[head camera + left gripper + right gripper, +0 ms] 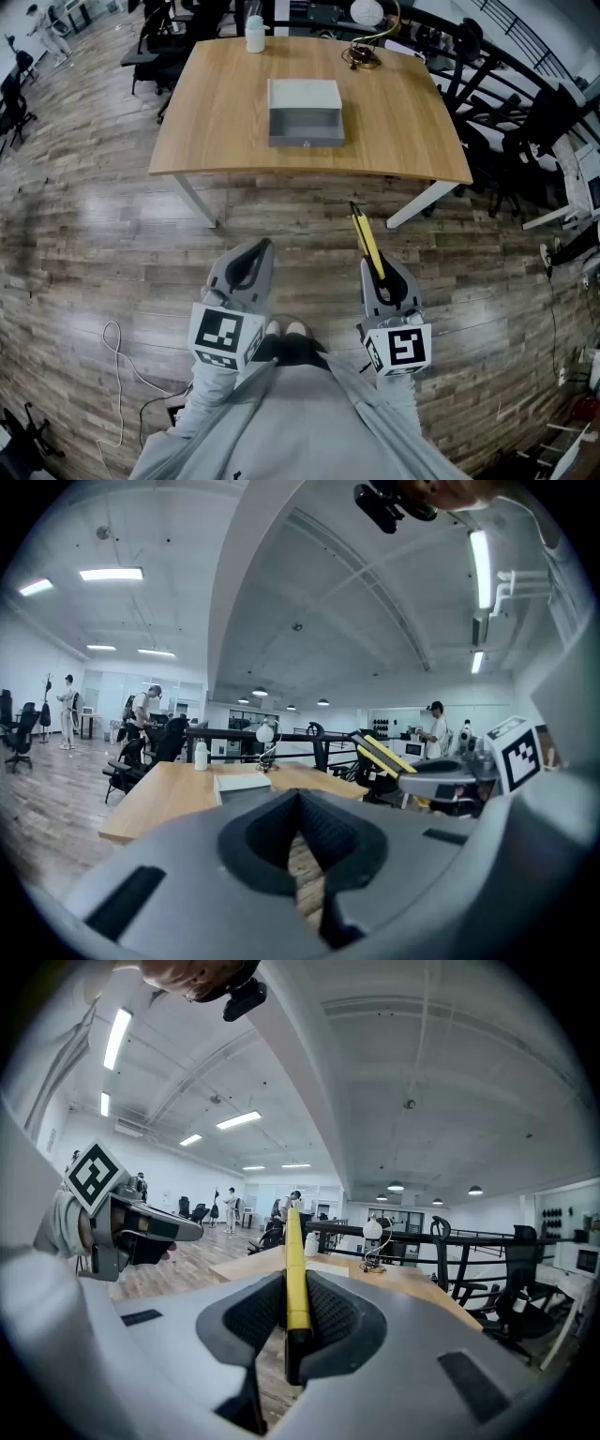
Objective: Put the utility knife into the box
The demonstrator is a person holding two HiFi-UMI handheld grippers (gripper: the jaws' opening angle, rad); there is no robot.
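The utility knife [366, 239] is yellow and black, and my right gripper [381, 274] is shut on its rear end, so that the blade end points forward toward the table. In the right gripper view the knife [296, 1279] stands between the ribbed pads. The grey box [306, 112] sits open in the middle of the wooden table [403, 122], well ahead of both grippers. My left gripper [253, 258] hangs over the floor beside the right one, its jaws together with nothing between them. From the left gripper view [302, 803] the knife [384, 754] shows at the right.
A white bottle [254, 33] and a lamp with coiled cable [364, 49] stand at the table's far edge. Black office chairs [511, 141] crowd the right and back. A white cable [117, 361] lies on the wood floor at the left.
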